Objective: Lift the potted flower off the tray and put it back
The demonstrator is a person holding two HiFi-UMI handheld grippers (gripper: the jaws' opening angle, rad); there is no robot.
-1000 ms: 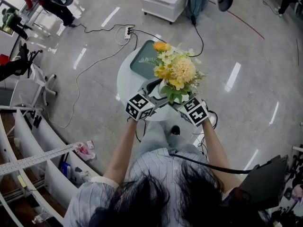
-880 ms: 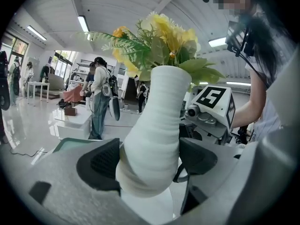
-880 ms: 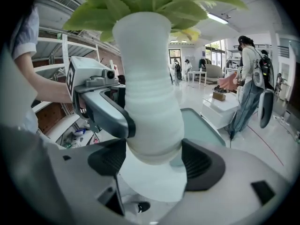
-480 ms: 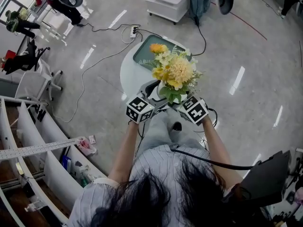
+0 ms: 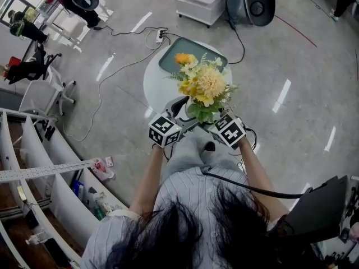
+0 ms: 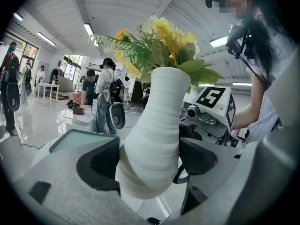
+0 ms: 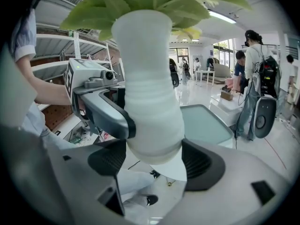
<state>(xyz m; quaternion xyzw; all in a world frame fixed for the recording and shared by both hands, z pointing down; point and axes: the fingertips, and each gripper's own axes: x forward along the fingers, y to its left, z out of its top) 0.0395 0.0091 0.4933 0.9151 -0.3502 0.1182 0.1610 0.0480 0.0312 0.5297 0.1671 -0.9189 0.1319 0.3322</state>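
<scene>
A person seen from above holds a potted flower [image 5: 205, 88] in the air with two hand-held grippers, one from each side. The left gripper [image 6: 149, 159] has its dark pads pressed against the lower body of the white pot [image 7: 150, 97] from the 9 o'clock side. The right gripper [image 7: 154, 161] clamps the same pot from 3 o'clock, so the load is shared and, by my reading, the top-heavy bunch is kept from tipping. In the gripper views nothing touches the pot's base; only floor and the edge of the round white table [image 5: 152, 88] lie beneath it. It hangs over the table's 6 o'clock edge, close to the person. The grey-green tray [image 5: 168, 60] lies bare at the table's 12 o'clock side, apart from the pot, so the lift looks done and the return not yet made.

The pot is a tall, narrow-necked vase with fine horizontal ribs, leaning slightly in the left gripper view. Above it spread yellow, cream and orange blooms with green leaves and ferny sprigs
</scene>
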